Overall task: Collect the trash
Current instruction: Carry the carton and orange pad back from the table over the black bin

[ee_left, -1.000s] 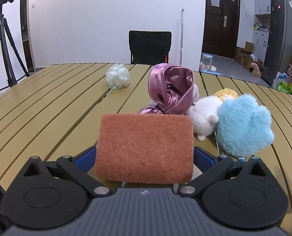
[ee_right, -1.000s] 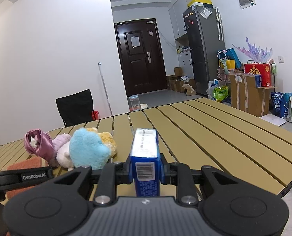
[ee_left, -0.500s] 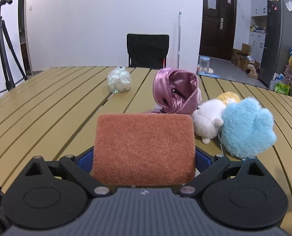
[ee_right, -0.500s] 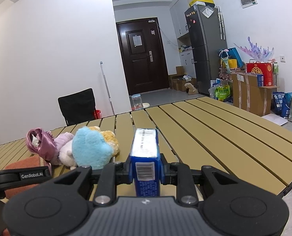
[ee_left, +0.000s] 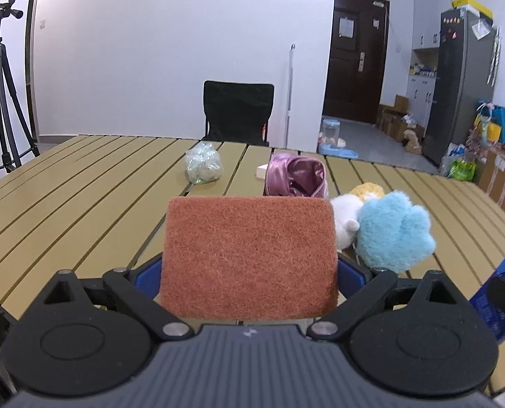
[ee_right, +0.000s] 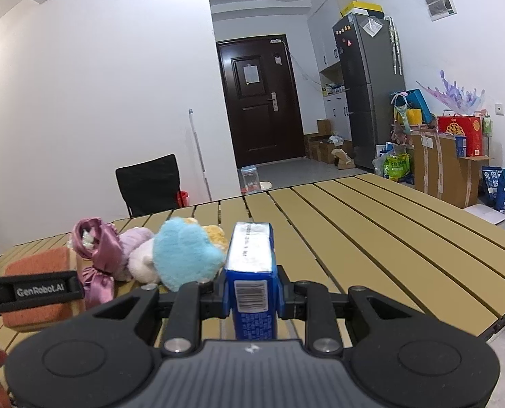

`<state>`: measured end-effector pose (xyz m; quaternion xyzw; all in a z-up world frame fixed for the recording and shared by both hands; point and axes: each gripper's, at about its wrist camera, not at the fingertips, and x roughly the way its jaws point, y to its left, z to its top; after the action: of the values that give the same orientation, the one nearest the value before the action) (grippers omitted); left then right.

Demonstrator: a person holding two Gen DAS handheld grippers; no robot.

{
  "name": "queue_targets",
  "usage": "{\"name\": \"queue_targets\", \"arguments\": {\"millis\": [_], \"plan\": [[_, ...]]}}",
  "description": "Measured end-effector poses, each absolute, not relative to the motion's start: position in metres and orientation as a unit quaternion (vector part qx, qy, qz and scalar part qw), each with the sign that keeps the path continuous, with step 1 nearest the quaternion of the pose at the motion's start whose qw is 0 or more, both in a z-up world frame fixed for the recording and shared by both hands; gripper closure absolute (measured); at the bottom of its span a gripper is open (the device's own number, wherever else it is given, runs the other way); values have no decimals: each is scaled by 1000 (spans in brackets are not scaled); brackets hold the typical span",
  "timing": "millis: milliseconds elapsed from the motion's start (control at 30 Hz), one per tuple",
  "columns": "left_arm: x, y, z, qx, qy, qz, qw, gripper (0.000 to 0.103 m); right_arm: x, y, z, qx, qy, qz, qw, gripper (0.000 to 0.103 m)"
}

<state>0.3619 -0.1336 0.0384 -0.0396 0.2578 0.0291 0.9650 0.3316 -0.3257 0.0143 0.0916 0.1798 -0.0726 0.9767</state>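
Left gripper clamps the sponge flat above the near table; right gripper pinches the carton upright, both apparently lifted for carrying to disposal.

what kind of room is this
Probably a lived-in flat's dining and kitchen area: a slatted table, a fridge beside the front door, and cardboard boxes along the wall.
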Motion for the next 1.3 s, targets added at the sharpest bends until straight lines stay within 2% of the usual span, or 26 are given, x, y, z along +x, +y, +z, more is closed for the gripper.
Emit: {"name": "queue_targets", "arguments": {"millis": [500, 1300], "plan": [[281, -105, 58, -48, 224, -2, 973, 5, 272, -300, 25, 87, 161, -44, 982, 80], [169, -81, 26, 11, 263, -31, 964, 5, 178, -263, 0, 73, 196, -9, 978, 80]]}}
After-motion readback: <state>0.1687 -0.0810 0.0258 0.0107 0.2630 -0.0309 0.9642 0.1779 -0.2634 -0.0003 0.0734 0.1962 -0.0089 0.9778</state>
